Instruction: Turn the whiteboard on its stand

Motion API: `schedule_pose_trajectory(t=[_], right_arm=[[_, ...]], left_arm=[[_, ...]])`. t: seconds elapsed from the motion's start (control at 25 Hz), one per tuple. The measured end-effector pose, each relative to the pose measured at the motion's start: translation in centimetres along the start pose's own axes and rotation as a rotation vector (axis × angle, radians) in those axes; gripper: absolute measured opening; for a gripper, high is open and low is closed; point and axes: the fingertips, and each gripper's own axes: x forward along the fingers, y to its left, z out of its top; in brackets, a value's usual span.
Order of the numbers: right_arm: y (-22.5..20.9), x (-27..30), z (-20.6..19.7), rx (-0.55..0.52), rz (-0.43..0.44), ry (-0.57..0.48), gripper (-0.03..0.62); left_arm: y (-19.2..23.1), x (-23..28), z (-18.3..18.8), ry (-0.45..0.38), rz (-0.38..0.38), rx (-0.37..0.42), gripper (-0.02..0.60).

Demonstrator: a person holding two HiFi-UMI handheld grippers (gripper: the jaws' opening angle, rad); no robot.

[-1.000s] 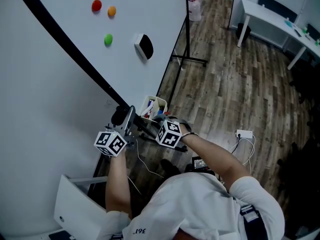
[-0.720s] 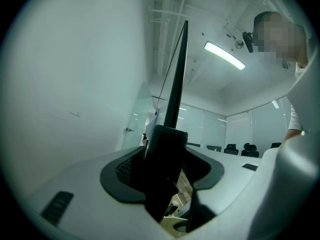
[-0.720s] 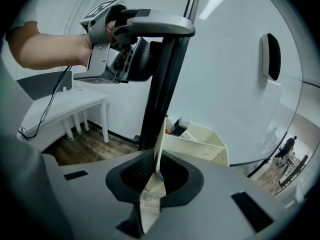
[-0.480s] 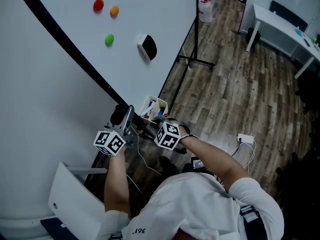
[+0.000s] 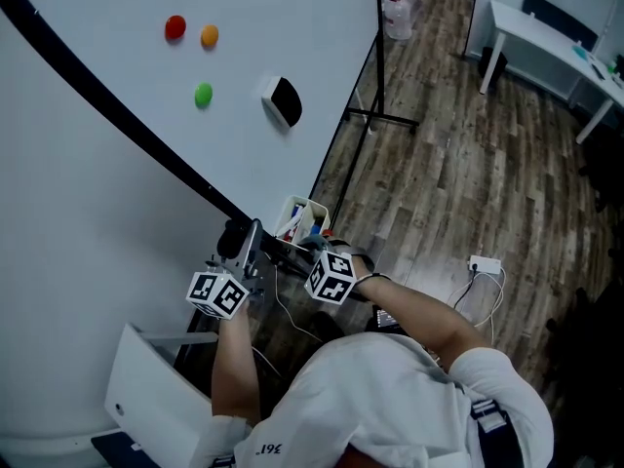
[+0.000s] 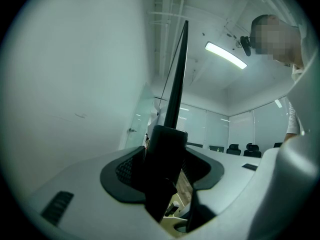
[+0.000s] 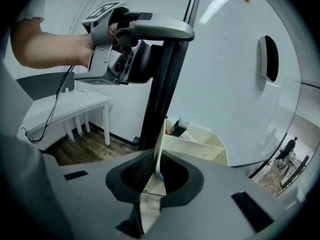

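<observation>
We find the whiteboard (image 5: 292, 27) standing tilted across the left of the head view, its black frame edge (image 5: 127, 125) running diagonally down to the lower corner directly in front of us. The left gripper (image 6: 164, 159) is clamped on that frame edge: the black bar fills the gap between its pads, and the right gripper view shows the same jaws wrapped round the bar from the side. The right gripper (image 7: 157, 171) is closed on the thin cream wall of the marker tray (image 7: 200, 144), which sits at the board's lower corner, just beside the frame edge; the wall stands upright between the nearly closed pads. On the board face we note a red magnet (image 5: 175, 27), an orange magnet (image 5: 209, 35), a green magnet (image 5: 203, 95) and an eraser (image 5: 282, 100) — all well apart from both grippers. Along the board's right edge runs the black stand (image 5: 385, 118), whose foot reaches out over the wooden floor (image 5: 458, 183). To the right of that edge the floor lies open as far as a white table (image 5: 546, 42) at the upper right. A power strip (image 5: 484, 262) with its cable lies on the floor near the person's right arm. A white panel (image 5: 146, 398) sits close under the left arm — the tighter side.
</observation>
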Motion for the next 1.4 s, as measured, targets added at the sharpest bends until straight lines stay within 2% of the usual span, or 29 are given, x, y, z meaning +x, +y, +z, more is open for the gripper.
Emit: schedule_pose_trajectory(t=[0.44, 1.08, 1.4], right_arm=[[-0.5, -0.3, 0.5, 0.058, -0.054, -0.005, 0.057], [-1.1, 0.5, 0.6, 0.111, -0.108, -0.011, 0.057], [-2.2, 3.8, 1.9, 0.13, -0.096, -0.014, 0.055]], left_arm=[[-0.3, 0.2, 0.5, 0.009, -0.042, 0.028, 0.218], [0.3, 0.7, 0.1, 0.046, -0.066, 0.045, 0.215], [4.1, 1.4, 0.0, 0.053, -0.059, 0.036, 0.213]])
